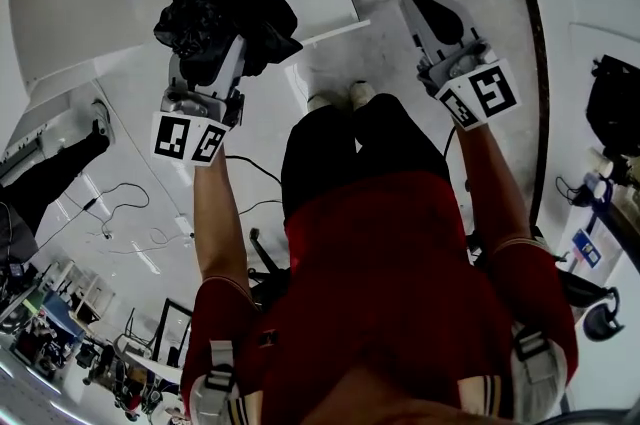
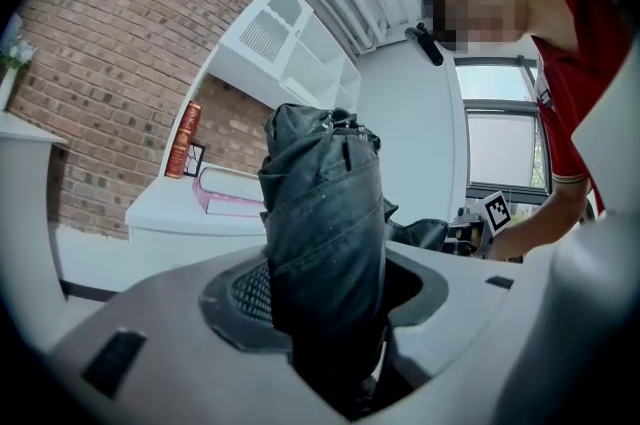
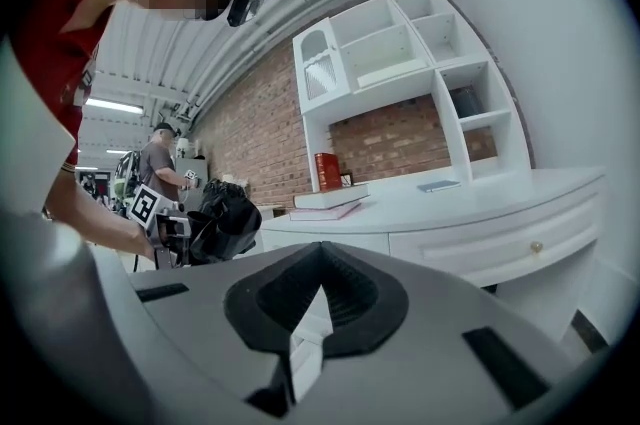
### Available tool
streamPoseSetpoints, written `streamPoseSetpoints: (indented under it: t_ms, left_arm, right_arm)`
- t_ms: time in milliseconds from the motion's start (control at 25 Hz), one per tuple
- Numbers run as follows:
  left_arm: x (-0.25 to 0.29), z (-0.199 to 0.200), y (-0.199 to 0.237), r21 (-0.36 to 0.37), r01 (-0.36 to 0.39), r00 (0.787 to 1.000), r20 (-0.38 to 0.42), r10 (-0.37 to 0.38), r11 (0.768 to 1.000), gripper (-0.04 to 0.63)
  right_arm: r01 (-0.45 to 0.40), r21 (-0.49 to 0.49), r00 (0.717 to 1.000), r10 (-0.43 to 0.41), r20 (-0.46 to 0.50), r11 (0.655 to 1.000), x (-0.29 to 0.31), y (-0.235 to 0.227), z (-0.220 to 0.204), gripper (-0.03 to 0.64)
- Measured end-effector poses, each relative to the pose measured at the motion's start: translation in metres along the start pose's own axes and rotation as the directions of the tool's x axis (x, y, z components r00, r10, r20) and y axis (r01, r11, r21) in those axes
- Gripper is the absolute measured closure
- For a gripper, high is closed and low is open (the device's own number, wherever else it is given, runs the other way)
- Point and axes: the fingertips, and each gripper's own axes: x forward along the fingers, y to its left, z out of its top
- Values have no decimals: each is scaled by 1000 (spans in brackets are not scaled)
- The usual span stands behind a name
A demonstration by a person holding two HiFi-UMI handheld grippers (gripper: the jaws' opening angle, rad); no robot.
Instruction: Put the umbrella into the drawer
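- Red shirt (image 1: 400, 253) of the person fills the lower head view.
- Left gripper (image 2: 325, 313) is clamped on the umbrella (image 2: 325, 203), its jaws spread wide around it.
- Umbrella is black and folded, fabric crumpled and bunched, sticking upright out of the jaws in front of the white cabinet (image 3: 440, 203).
- Right gripper (image 3: 320, 253) is empty, jaw tips together.
- Cabinet drawer (image 3: 480, 248) is closed.

The person (image 1: 400, 333) wears a red shirt (image 1: 370, 233) with striped cuffs (image 1: 222, 285), black shorts (image 1: 330, 153) and 2 white shoes (image 1: 340, 98).
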Motion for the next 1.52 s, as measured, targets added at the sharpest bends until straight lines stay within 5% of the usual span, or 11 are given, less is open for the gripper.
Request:
streamPoseSetpoints:
  t_ms: [1520]
  left_arm:
    - [98,-301,76,186,183,946,-302,-121,965,362]
  right_arm:
    - [61,-73,998,-59,25,995,56,-96,-246,621]
